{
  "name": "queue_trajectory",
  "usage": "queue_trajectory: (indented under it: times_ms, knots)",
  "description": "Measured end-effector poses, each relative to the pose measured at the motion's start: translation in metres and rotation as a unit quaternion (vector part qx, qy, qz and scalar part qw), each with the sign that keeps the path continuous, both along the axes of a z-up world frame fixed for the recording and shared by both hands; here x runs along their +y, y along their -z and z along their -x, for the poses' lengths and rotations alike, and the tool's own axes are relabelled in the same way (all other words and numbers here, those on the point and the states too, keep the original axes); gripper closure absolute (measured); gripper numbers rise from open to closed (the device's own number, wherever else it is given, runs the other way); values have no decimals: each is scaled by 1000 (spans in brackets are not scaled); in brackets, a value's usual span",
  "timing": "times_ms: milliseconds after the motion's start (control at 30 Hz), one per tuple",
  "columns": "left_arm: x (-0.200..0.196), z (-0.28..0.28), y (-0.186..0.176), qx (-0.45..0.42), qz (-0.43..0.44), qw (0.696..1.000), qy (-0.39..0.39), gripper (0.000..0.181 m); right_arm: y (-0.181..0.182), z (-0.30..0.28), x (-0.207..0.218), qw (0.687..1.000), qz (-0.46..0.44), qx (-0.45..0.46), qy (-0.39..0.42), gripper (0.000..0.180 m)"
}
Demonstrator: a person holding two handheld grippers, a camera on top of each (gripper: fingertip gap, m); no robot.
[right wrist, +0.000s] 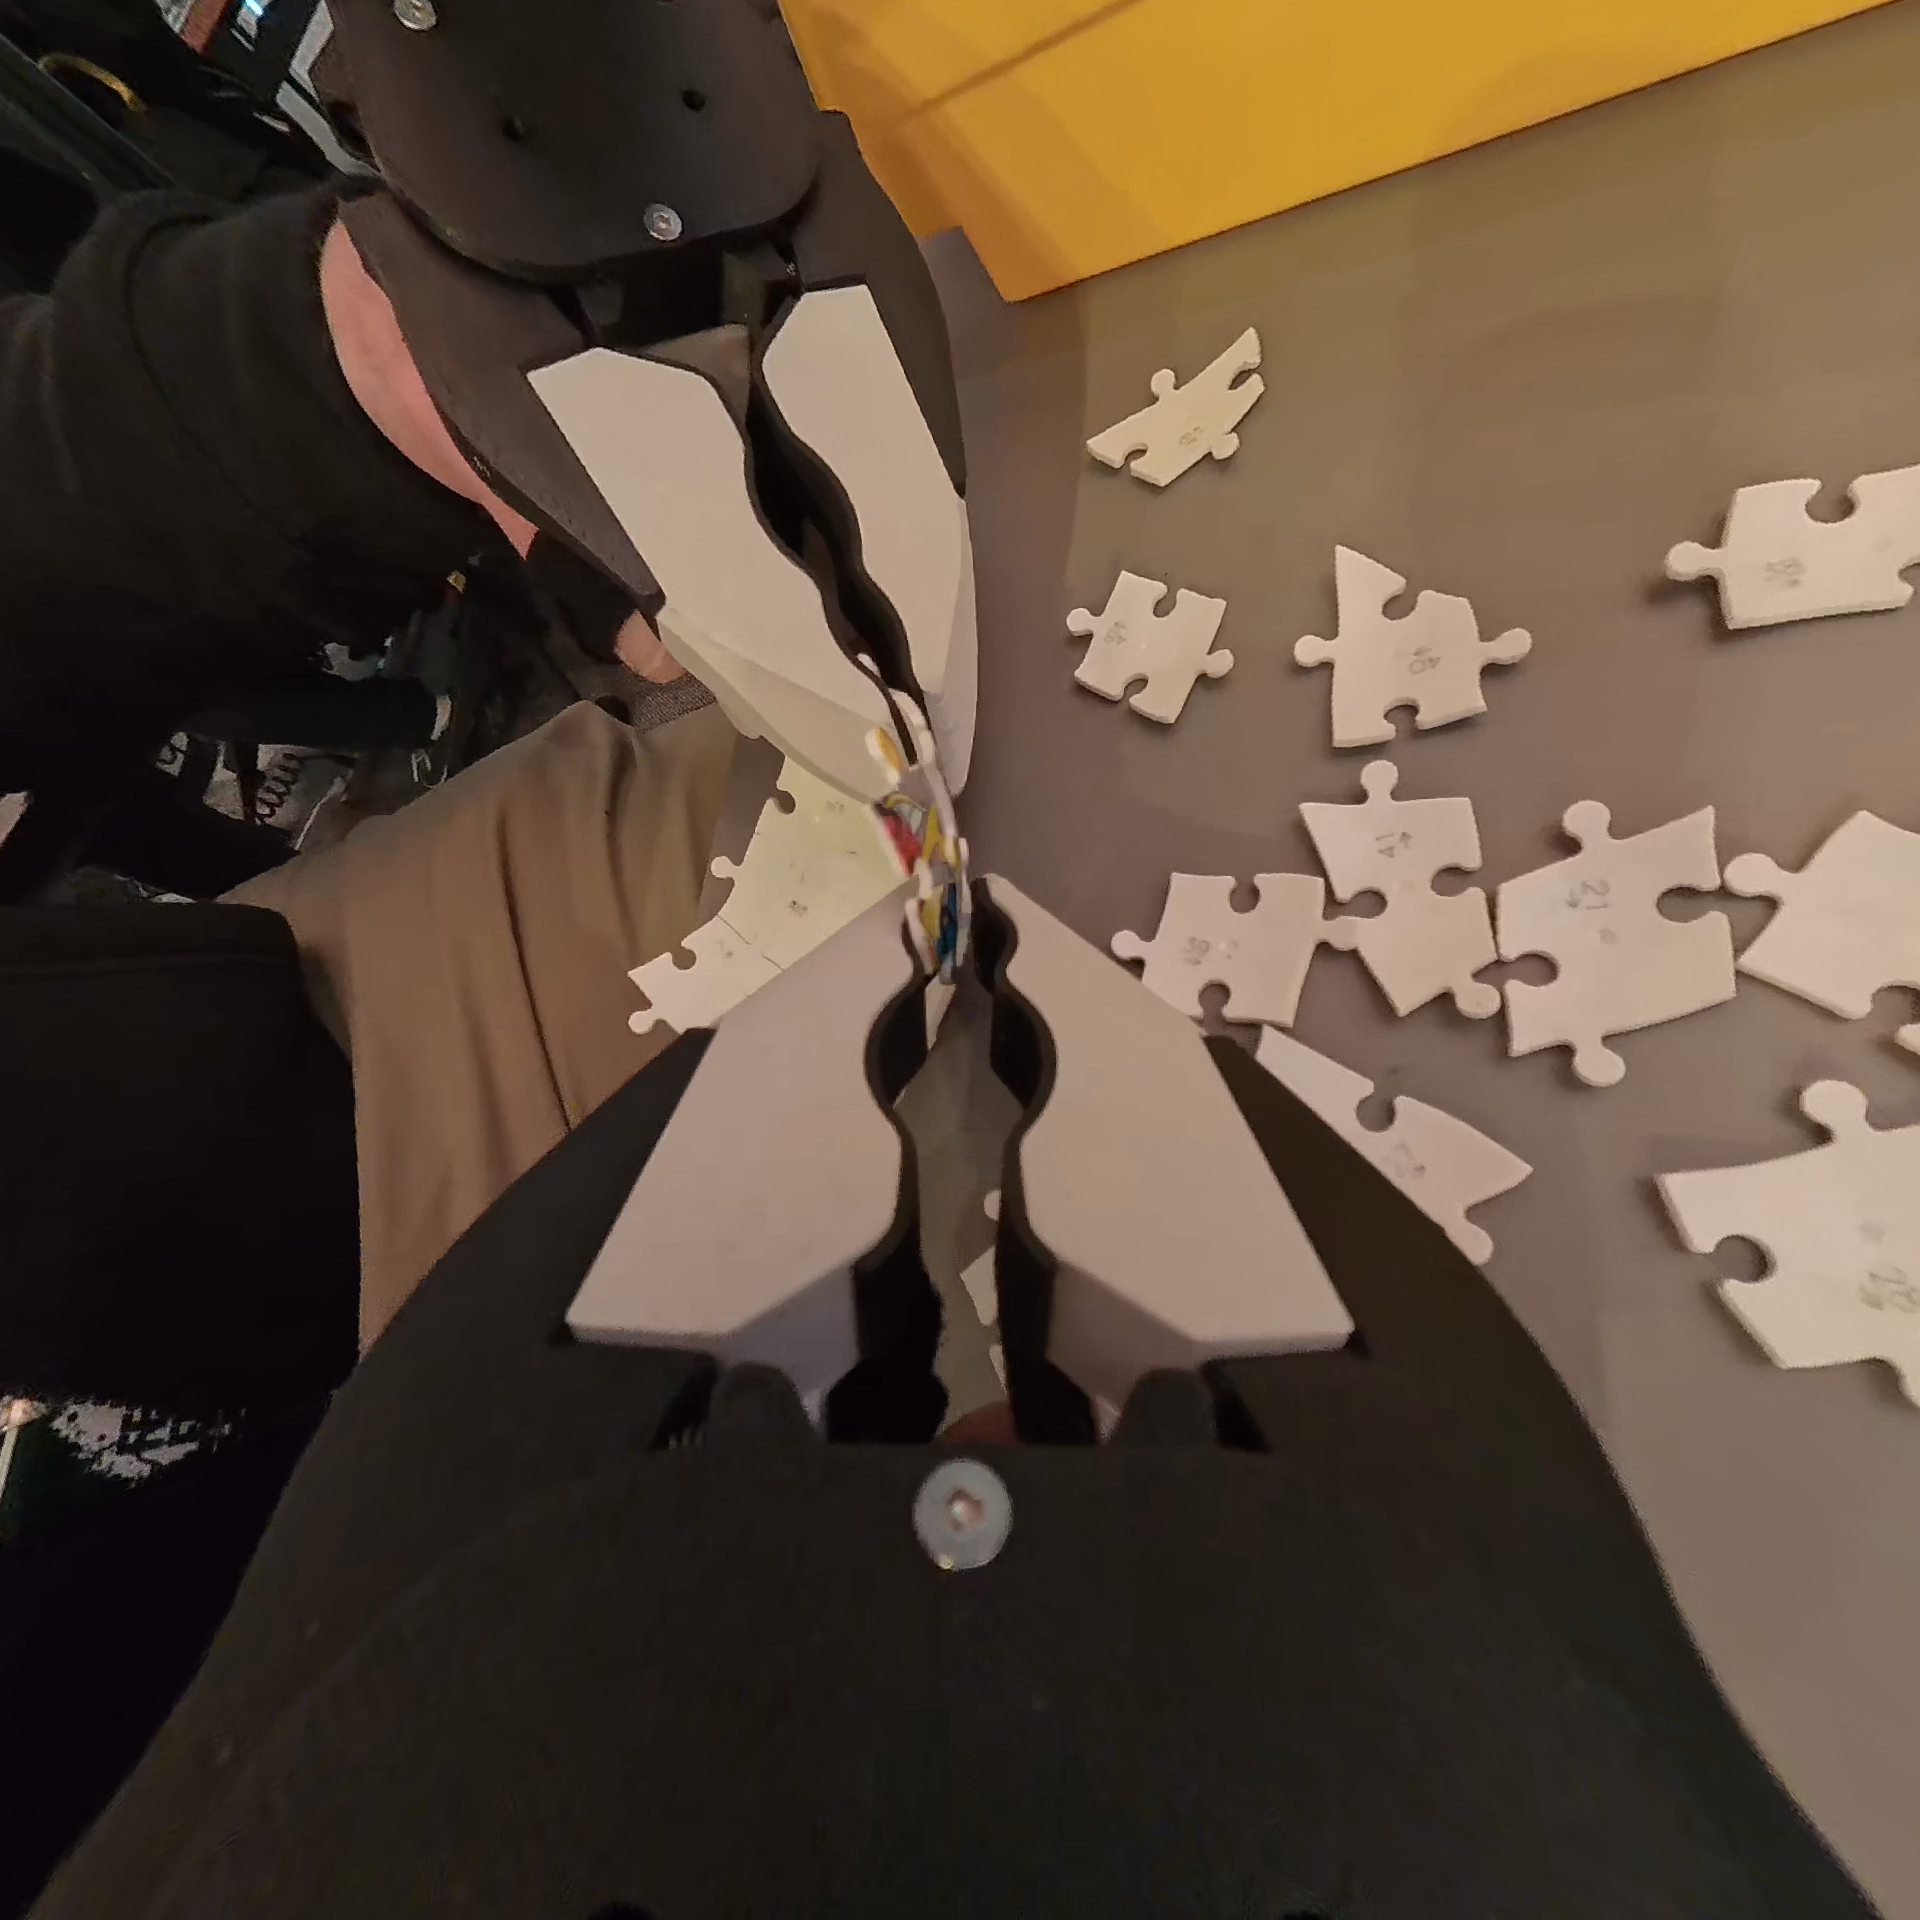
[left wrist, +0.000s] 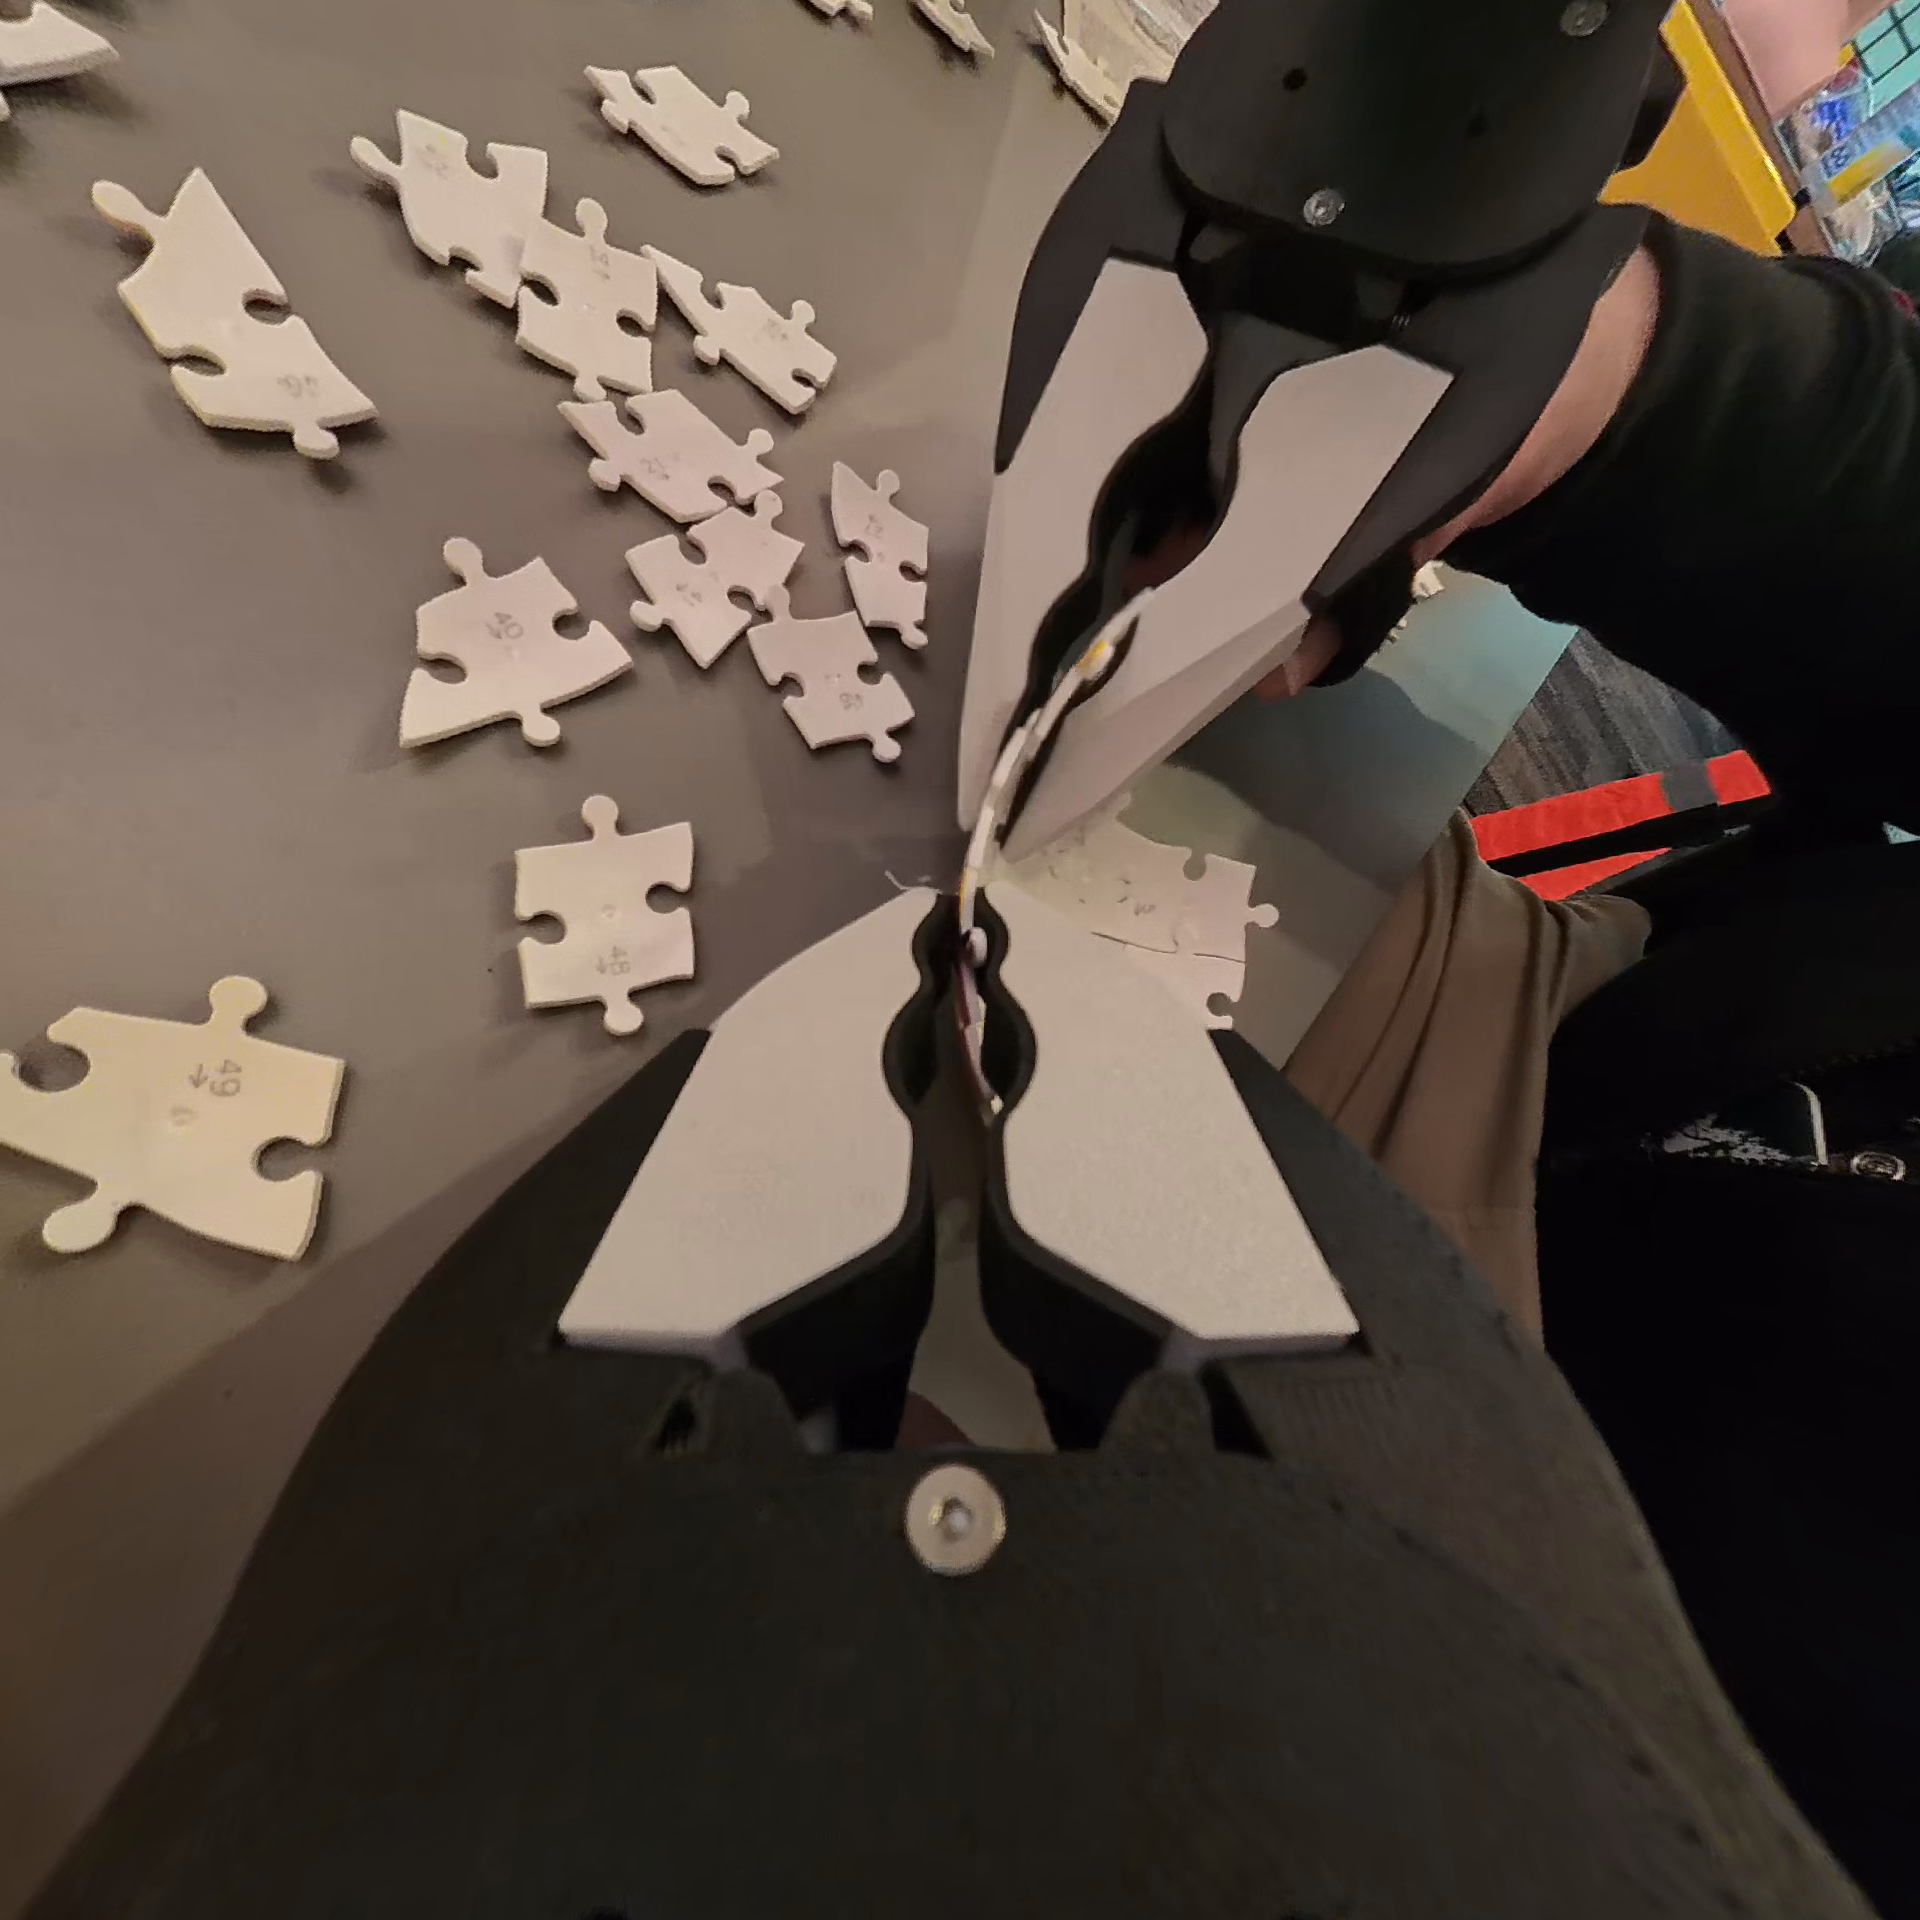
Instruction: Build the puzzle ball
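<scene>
A curved strip of joined puzzle pieces (left wrist: 1039, 717) is held edge-on above the near table edge; its coloured face shows in the right wrist view (right wrist: 914, 831). My left gripper (left wrist: 961, 904) is shut on its lower end. My right gripper (left wrist: 992, 831) comes in from the upper right and is shut on the strip just above. In the right wrist view, the right gripper (right wrist: 971, 904) and the left gripper (right wrist: 940, 769) meet tip to tip. A joined section with white backs (left wrist: 1143, 894) hangs behind the tips (right wrist: 810, 883).
Several loose white pieces lie face-down on the grey table (left wrist: 727, 831), such as one near the tips (left wrist: 603, 914) and others to the right (right wrist: 1413, 655). A yellow box (right wrist: 1247, 125) stands at the far edge. A person's tan trouser leg (right wrist: 499, 935) is beside the table. The tips of both grippers are at nearly the same place.
</scene>
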State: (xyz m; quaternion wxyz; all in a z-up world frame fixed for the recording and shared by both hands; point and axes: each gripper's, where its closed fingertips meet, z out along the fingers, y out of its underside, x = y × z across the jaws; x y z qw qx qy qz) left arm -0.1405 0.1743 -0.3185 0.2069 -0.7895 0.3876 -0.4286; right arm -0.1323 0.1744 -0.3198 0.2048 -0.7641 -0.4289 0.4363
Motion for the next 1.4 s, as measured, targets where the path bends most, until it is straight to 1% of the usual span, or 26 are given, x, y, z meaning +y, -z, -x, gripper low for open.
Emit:
queue_trajectory:
  times_ms: [233, 267, 300, 367, 467, 567, 1133, 1400]
  knots:
    - [2, 0, -1, -2, -3, 1000, -3, 176, -2, 1, -1, 1000, 4, 7, -1, 179]
    - [1, 0, -1, 0, -6, 1000, -1, 174, -2, 1, -1, 1000, 3, 8, -1, 179]
    - [0, -1, -1, 2, -9, 1000, 3, 167, -3, 2, -2, 1000, 4, 10, -1, 180]
    - [-4, -4, 0, 4, -13, 1000, 16, 163, -3, 3, -3, 1000, 7, 11, -6, 179]
    - [-5, -5, 2, 13, -21, 1000, 18, 172, -4, 4, -4, 1000, 6, 14, -9, 180]
    - [-5, -6, -1, 1, -15, 1000, 18, 175, -6, 4, -3, 1000, -2, 20, -8, 180]
    - [-9, -7, -17, -80, 52, 995, 18, 177, -25, 5, -6, 997, -17, 76, -21, 178]
    - [-12, -7, -22, -100, 80, 991, 25, 177, -28, 5, -10, 995, -52, 72, -43, 178]
